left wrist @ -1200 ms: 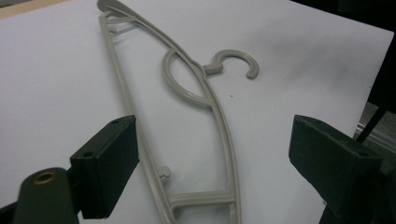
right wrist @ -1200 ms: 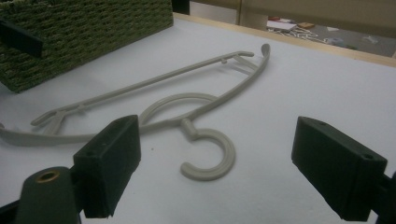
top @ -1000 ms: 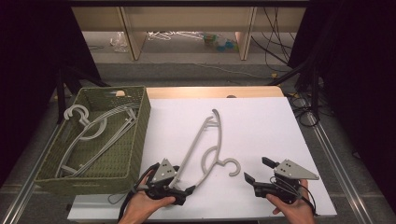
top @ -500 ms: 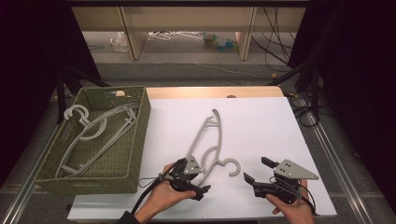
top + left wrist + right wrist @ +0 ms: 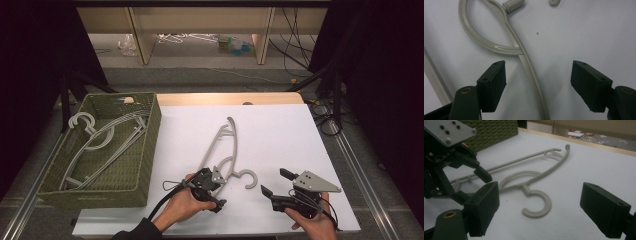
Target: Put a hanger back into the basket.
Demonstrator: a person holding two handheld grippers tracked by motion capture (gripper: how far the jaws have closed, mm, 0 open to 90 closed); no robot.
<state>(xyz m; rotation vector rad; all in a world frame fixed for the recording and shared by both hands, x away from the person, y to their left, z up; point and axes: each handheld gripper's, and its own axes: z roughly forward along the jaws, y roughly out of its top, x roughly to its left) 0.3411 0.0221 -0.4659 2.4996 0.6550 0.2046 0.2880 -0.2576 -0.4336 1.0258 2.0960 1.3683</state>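
Note:
A grey plastic hanger (image 5: 220,145) lies flat on the white table (image 5: 280,135), its hook (image 5: 247,178) toward the near edge. My left gripper (image 5: 217,189) points down over the hanger's near end, open. In the left gripper view its jaws (image 5: 537,82) straddle one thin arm of the hanger (image 5: 530,72) without touching it. My right gripper (image 5: 275,182) rests low at the near right, open and holding nothing. In the right gripper view the hanger's hook (image 5: 537,206) lies ahead between its jaws (image 5: 539,210), and the left gripper (image 5: 451,160) stands at the left.
A green woven basket (image 5: 148,150) sits at the table's left and holds several grey hangers (image 5: 100,140). The table's wooden far edge (image 5: 230,98) shows behind the white surface. Cables and a metal rail (image 5: 350,155) run along the right side.
My left gripper has moved right and forward from the near edge and tipped down over the hanger's near end. The right gripper and the hanger have stayed put.

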